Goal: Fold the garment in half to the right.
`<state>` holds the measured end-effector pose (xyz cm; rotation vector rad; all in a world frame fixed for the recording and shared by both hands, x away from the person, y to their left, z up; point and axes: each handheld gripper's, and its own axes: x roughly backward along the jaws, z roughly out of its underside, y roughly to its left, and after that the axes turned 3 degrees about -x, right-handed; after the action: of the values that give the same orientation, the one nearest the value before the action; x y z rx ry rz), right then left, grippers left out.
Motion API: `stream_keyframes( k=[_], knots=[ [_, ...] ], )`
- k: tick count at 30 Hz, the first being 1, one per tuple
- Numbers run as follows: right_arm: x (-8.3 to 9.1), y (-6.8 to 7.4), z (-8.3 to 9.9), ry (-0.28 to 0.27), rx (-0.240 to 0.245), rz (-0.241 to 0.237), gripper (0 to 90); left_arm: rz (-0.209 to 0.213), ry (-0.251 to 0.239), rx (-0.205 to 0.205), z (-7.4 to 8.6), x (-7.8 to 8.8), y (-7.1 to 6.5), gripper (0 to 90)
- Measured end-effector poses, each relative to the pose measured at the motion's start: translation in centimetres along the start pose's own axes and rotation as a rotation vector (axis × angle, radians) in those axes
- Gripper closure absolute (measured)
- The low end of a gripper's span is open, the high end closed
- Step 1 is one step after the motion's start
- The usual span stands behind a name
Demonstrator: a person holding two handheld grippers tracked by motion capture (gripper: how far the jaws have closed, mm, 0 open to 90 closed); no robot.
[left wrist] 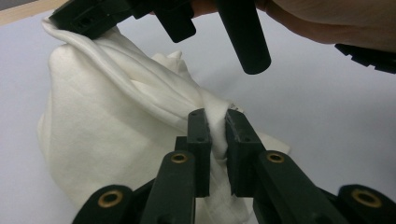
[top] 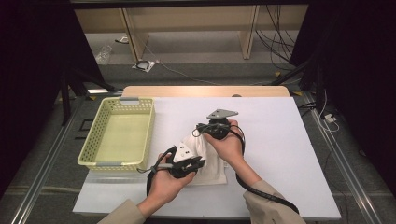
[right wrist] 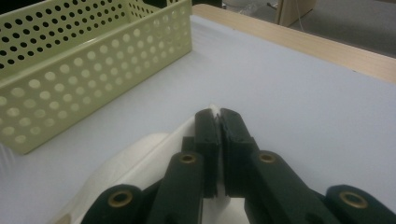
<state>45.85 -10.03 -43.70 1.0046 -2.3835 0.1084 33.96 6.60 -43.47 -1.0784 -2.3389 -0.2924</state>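
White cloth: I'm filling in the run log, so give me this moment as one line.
cloth: bunched on table, partly lifted | left gripper: shut on cloth | right gripper: shut on cloth | basket: empty, left of cloth

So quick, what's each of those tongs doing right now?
Left tongs: closed on the cloth.
Right tongs: closed on the cloth's edge.

1. The basket [top: 119, 133] sat on the table [top: 280, 140] at 9 o'clock.
2. The cloth [top: 205, 158] lay at the centre, just right of the basket.
3. The left gripper [top: 189, 163] stood at the cloth's 7 o'clock, the right gripper [top: 205, 129] at its 12 o'clock.
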Motion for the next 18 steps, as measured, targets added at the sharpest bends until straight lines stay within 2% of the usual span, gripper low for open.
stream_keyframes(
  k=[18],
  knots=[
    [0.17,-0.48,0.19,-0.003,0.0,0.021,87.1,0.006,-0.007,-0.002,-0.61,-0.56,-0.22,80.8]
  ],
)
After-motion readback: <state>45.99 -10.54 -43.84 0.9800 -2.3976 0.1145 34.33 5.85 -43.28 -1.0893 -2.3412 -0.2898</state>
